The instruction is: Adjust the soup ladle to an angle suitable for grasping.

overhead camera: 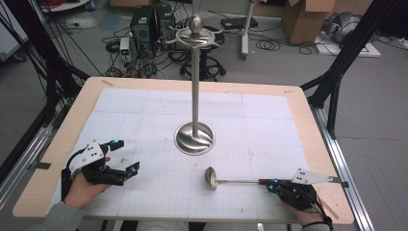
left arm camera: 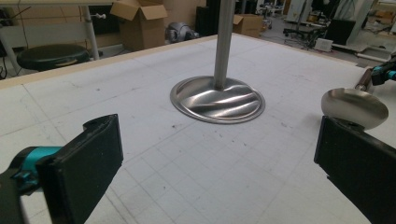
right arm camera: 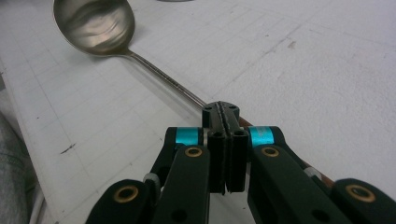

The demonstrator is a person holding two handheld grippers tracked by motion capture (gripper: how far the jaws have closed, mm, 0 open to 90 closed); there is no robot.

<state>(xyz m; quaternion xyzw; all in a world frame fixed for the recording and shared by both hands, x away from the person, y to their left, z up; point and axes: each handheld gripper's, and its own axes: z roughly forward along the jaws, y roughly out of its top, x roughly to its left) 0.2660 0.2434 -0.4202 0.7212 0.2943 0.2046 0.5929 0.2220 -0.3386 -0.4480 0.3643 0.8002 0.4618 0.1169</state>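
Observation:
A steel ladle [overhead camera: 226, 181] lies on the white gridded mat, bowl [right arm camera: 93, 25] to the left, handle running right. My right gripper [overhead camera: 273, 184] sits over the handle's dark end at the front right. Its jaws [right arm camera: 220, 112] are pressed flat together, with the thin handle passing beneath them rather than between. A tall steel stand [overhead camera: 195, 86] rises from a round base [left arm camera: 217, 100] at mid-table and has a hooked top with a ball. My left gripper [overhead camera: 126, 155] hovers open at the front left. In its own view the gripper [left arm camera: 215, 154] points toward the base with nothing between its jaws, and the ladle bowl [left arm camera: 355, 107] lies ahead to the right.
The mat [overhead camera: 144, 110] covers a wooden tabletop [overhead camera: 77, 110]. Beyond the far edge are computer towers [overhead camera: 144, 24], tangled cables, a stool and cardboard boxes [overhead camera: 308, 19]. Black frame legs [overhead camera: 337, 72] stand on both sides of the table.

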